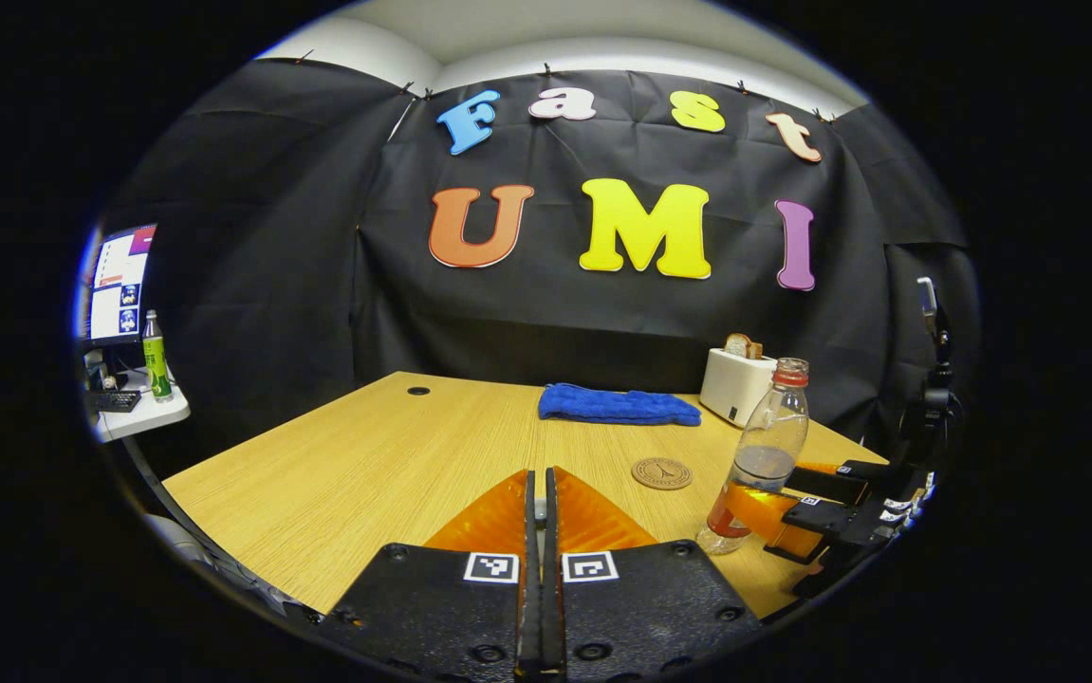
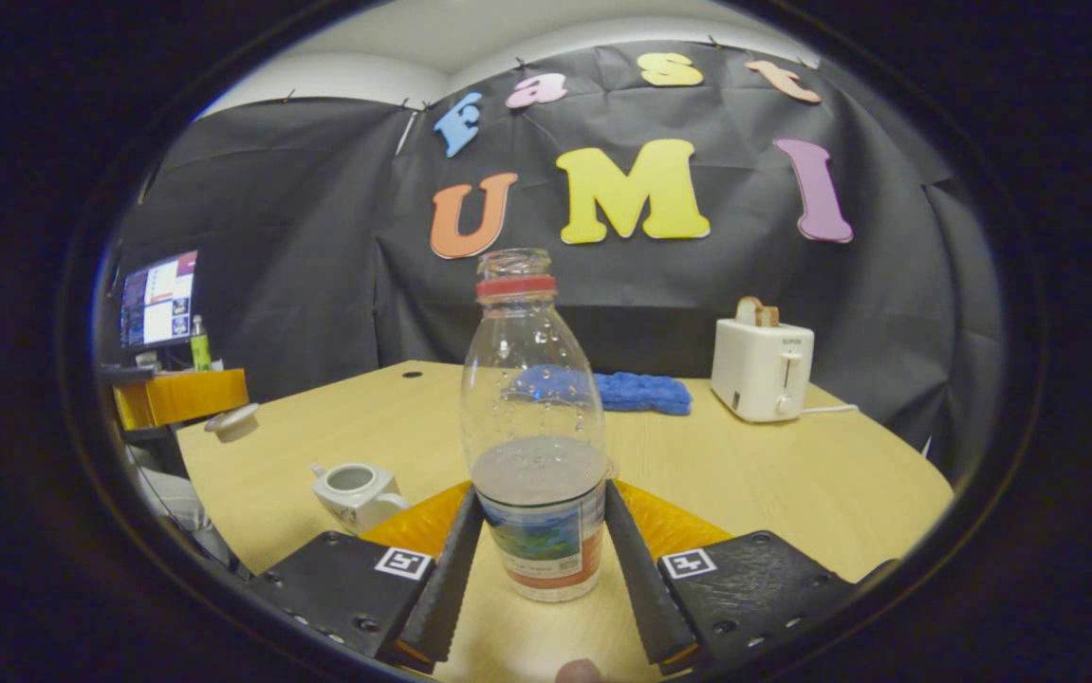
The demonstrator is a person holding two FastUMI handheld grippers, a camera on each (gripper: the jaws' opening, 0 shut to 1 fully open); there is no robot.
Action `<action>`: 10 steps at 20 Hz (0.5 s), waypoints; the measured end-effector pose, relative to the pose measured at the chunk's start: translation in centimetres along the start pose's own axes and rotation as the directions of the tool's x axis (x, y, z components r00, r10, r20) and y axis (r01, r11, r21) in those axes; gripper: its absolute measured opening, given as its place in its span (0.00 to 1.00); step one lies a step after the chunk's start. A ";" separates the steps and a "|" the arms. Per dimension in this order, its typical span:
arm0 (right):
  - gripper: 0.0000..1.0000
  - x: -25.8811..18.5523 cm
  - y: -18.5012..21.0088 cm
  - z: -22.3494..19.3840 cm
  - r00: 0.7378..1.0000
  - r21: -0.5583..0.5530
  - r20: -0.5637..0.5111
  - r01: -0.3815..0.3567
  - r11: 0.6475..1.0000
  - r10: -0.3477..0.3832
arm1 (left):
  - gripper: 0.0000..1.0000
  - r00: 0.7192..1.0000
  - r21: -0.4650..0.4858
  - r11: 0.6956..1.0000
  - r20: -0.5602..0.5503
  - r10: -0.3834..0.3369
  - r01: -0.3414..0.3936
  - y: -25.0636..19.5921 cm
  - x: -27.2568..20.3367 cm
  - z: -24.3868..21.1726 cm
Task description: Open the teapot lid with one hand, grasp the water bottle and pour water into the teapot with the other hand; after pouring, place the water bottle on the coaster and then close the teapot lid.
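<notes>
The right gripper [image 2: 541,560] fingers pinch the clear, red-collared plastic water bottle [image 2: 534,446] (uncapped, part full) right of the round cork coaster [image 1: 661,472]; the left gripper [image 1: 540,531] fingers are pressed together.

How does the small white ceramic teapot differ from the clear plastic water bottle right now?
The small white ceramic teapot is squat and opaque; the clear plastic water bottle is tall, see-through and partly filled. The teapot stands free on the wooden table, while the bottle sits between the right gripper's fingers. Both are open on top: the teapot has no lid on and the bottle no cap.
</notes>
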State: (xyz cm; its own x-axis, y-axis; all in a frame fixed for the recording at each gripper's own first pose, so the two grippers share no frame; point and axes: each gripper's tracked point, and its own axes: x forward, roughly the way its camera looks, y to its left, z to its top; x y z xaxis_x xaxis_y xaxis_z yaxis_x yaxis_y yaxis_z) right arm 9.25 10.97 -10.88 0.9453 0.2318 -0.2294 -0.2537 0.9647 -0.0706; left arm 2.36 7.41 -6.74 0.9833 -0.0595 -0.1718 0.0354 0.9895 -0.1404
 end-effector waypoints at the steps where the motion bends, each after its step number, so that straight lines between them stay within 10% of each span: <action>1: 0.73 0.2 0.4 0.1 1.000 -0.053 -0.001 0.004 0.999 -0.004 | 0.02 1.000 -0.005 1.000 0.002 -0.004 0.004 0.1 0.1 0.0; 4: 0.72 0.8 0.8 0.4 0.999 -0.251 0.004 0.033 0.967 -0.033 | 0.03 1.000 -0.030 0.999 0.010 -0.026 0.026 0.4 -0.2 0.3; 10: 0.73 2.6 0.0 1.6 0.996 -0.605 0.031 0.081 0.792 -0.078 | 0.02 1.000 -0.027 1.000 0.017 -0.012 0.012 2.7 -0.2 0.7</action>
State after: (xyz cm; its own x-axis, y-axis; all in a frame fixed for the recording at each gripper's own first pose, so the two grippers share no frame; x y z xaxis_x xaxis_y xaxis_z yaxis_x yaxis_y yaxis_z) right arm 12.03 11.72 -9.94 0.9682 0.1596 -0.1928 -0.2484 0.7076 -0.6615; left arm 2.32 10.18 -6.44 0.9858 -0.0686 -0.1531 0.0423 0.9847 -0.1692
